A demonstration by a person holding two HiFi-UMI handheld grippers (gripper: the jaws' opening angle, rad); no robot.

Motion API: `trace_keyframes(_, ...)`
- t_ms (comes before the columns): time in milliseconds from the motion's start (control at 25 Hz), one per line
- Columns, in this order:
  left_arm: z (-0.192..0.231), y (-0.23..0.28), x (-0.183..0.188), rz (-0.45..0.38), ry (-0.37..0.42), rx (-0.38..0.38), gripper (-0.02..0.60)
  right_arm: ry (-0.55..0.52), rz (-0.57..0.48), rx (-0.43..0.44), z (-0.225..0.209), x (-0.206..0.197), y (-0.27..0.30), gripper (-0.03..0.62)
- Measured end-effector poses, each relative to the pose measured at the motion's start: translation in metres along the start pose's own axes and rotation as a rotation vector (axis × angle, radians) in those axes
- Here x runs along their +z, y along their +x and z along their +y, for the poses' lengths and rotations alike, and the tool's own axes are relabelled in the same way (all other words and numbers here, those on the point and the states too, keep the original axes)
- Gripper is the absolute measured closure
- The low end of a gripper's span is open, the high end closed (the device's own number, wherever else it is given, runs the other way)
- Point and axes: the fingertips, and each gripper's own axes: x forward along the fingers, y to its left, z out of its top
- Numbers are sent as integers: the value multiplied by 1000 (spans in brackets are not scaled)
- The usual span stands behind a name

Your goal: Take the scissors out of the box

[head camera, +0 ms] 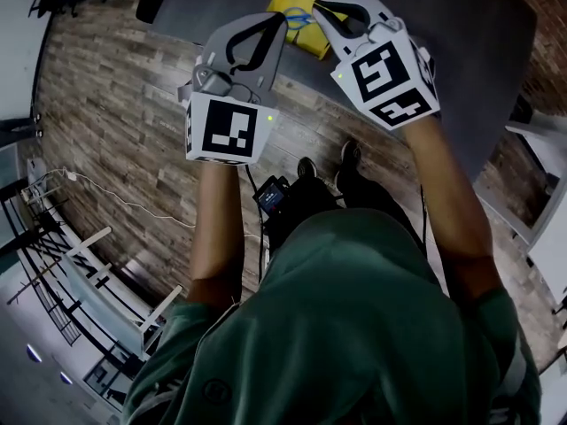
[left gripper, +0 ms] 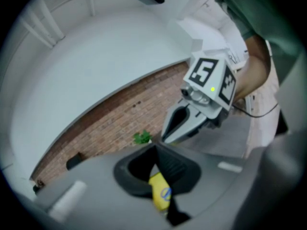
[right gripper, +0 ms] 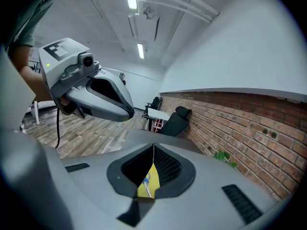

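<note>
A yellow box (head camera: 299,3) lies on the dark grey table (head camera: 452,34), with blue-handled scissors (head camera: 301,18) inside it. My left gripper (head camera: 269,21) and right gripper (head camera: 324,7) hover side by side above the box's near edge, both shut with nothing between the jaws. In the left gripper view the box (left gripper: 160,192) shows through the hollow behind my shut jaws (left gripper: 156,147), and the right gripper (left gripper: 192,114) hangs just beyond. The right gripper view frames the box (right gripper: 147,187) and scissors (right gripper: 147,180) the same way, with the left gripper (right gripper: 93,95) at upper left.
The table's near edge runs diagonally above a wood-plank floor (head camera: 115,131). White stands and a cable (head camera: 106,197) lie on the floor at the left. A brick wall (right gripper: 249,133) and a black chair (right gripper: 173,121) stand beyond the table.
</note>
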Motion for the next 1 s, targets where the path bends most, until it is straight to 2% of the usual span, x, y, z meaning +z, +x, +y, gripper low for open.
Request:
trace_keyframes(120, -3, -11, 20, -11, -11, 5, 581, 0, 20, 8, 3, 4, -18, 586)
trace_keyframes(360, 11, 22, -39, -7, -30, -13, 581, 5, 62, 38, 6, -30, 47, 586)
trace_keyframes(600, 10, 19, -19, -26, -68, -44, 581, 10, 120, 46, 5, -18, 29, 586)
trace_keyframes(840, -11, 25, -23, -8, -104, -69, 581, 28, 164, 79, 15, -43, 22, 586)
trace_keyframes(1000, -13, 27, -21, -27, -96, -82, 581, 38, 198, 100, 20, -55, 23, 586)
